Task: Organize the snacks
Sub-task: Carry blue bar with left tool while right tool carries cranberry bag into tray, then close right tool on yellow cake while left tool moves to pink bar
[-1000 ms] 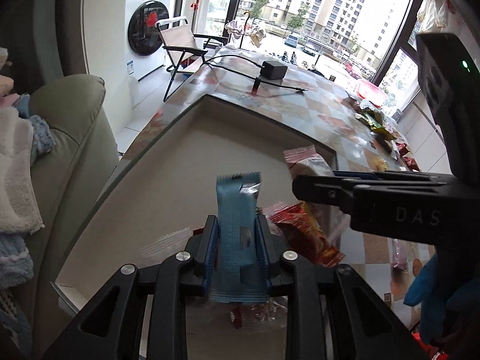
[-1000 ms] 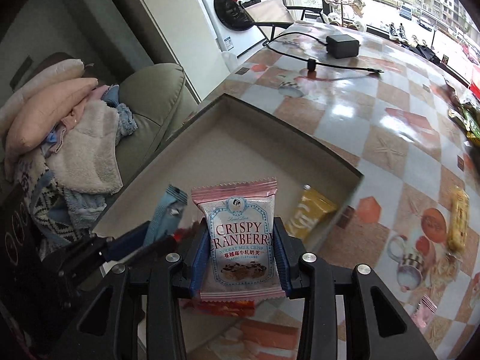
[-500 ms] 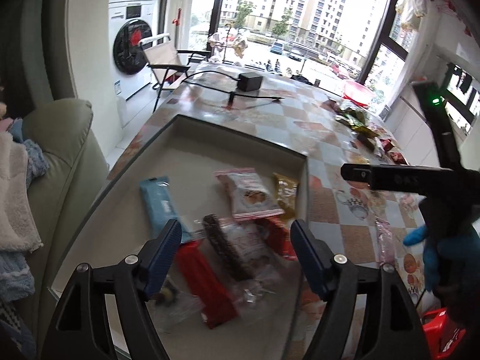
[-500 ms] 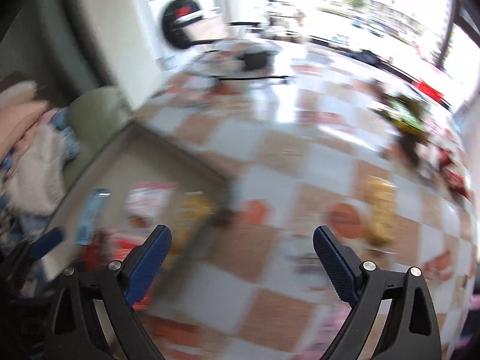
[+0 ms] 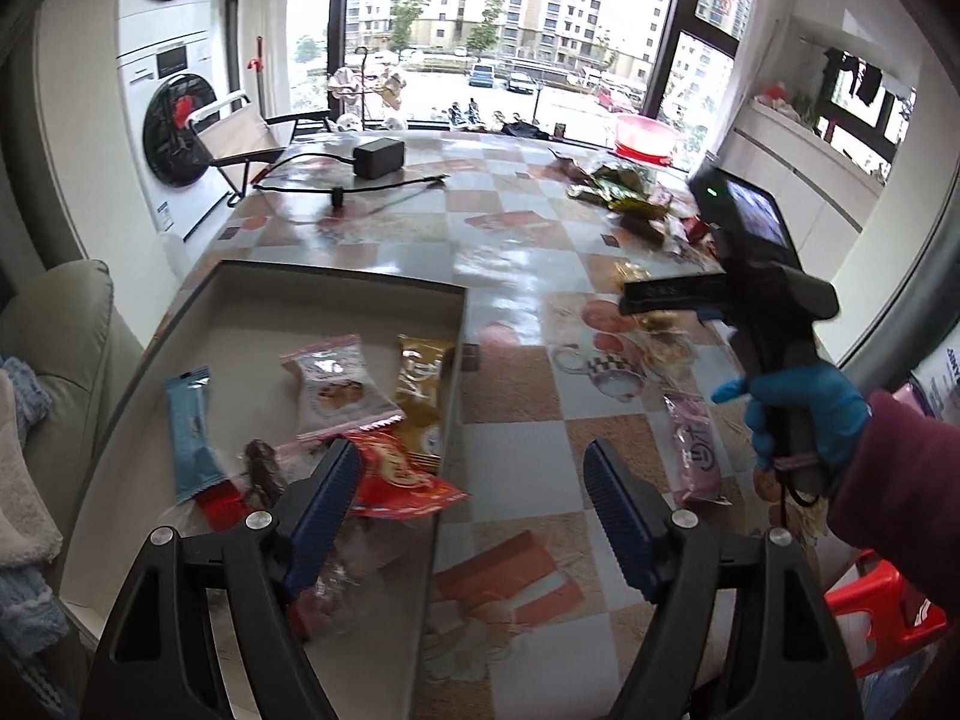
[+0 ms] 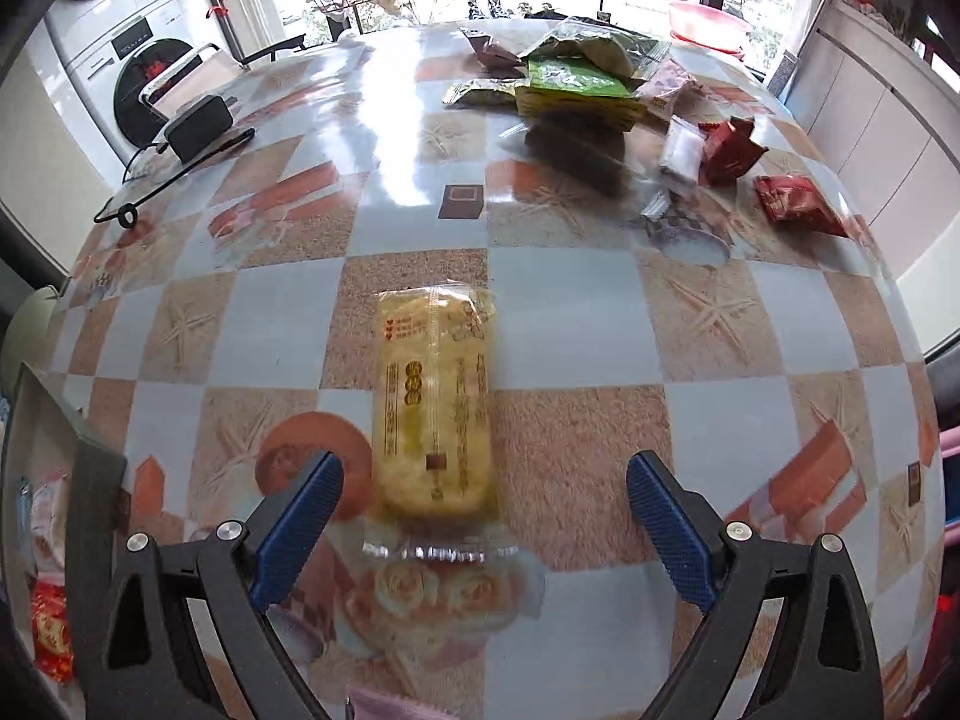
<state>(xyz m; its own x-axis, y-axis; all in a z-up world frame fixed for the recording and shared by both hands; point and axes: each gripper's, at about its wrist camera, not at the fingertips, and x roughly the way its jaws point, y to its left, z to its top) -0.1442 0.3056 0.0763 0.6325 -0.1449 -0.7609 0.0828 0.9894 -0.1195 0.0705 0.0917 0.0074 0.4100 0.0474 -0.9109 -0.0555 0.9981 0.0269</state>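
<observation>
Both packets now lie dropped in the box (image 5: 336, 294), and beside it the right gripper (image 6: 480, 510), spread empty like the left gripper (image 5: 468, 498), hovers over a yellow packet (image 6: 435, 402), needing only to lower and pinch.

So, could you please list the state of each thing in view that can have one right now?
left gripper: open, empty
right gripper: open, around nothing, over the yellow packet
yellow packet: sealed, flat on the table
box: open-topped, snacks inside
pink cranberry packet: lying in box
blue bar: lying in box
washing machine: door shut
</observation>
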